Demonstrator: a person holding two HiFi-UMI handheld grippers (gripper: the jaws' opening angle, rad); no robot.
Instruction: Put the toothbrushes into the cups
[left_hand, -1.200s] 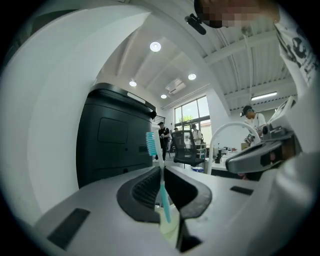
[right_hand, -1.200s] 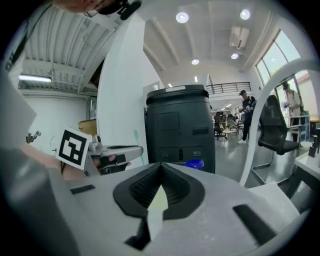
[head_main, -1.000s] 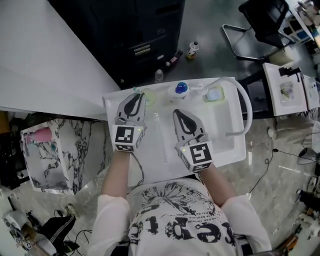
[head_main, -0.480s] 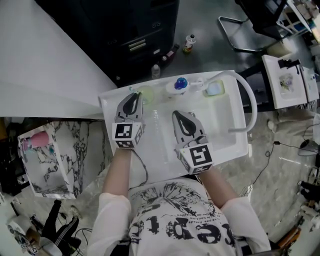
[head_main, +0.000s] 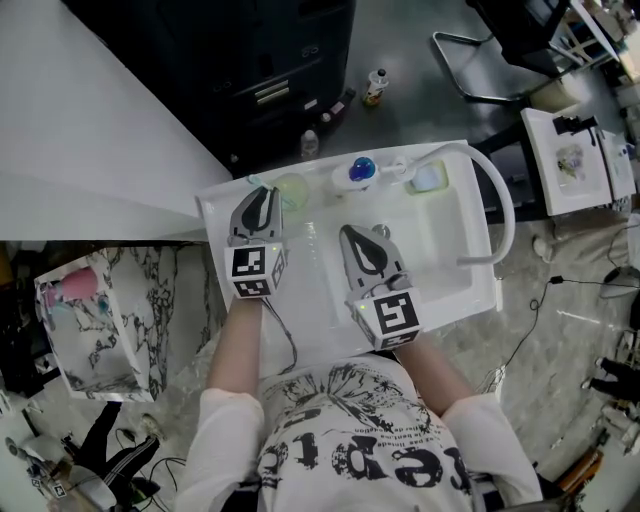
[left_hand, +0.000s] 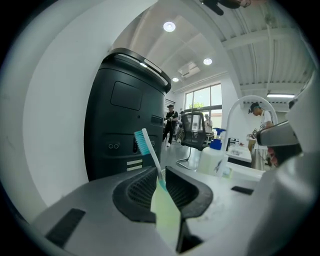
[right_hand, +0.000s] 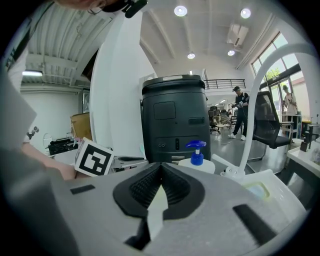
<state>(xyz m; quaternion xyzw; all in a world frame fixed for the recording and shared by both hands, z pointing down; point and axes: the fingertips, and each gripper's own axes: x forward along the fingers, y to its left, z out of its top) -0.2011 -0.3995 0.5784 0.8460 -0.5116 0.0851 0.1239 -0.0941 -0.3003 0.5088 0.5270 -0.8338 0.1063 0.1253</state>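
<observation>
My left gripper (head_main: 266, 193) is over the back left of the white sink unit (head_main: 440, 290), just left of a green cup (head_main: 292, 190). In the left gripper view its jaws (left_hand: 161, 172) are shut on a toothbrush (left_hand: 150, 150) with a white handle. The brush stands up and leans left, teal bristles on top. My right gripper (head_main: 352, 232) hovers over the basin's middle; its jaws (right_hand: 161, 167) are shut with nothing between them. A second, pale cup (head_main: 428, 178) stands at the back right by the tap.
A blue-topped pump bottle (head_main: 362, 170) stands between the two cups. A white arched tap (head_main: 497, 200) curves over the right side. A black cabinet (head_main: 270, 60) rises behind the sink, a white wall (head_main: 90, 130) to the left, small bottles (head_main: 376, 88) on the floor.
My left gripper has sunk a little with the toothbrush, staying beside the green cup. The right gripper has held its place.
</observation>
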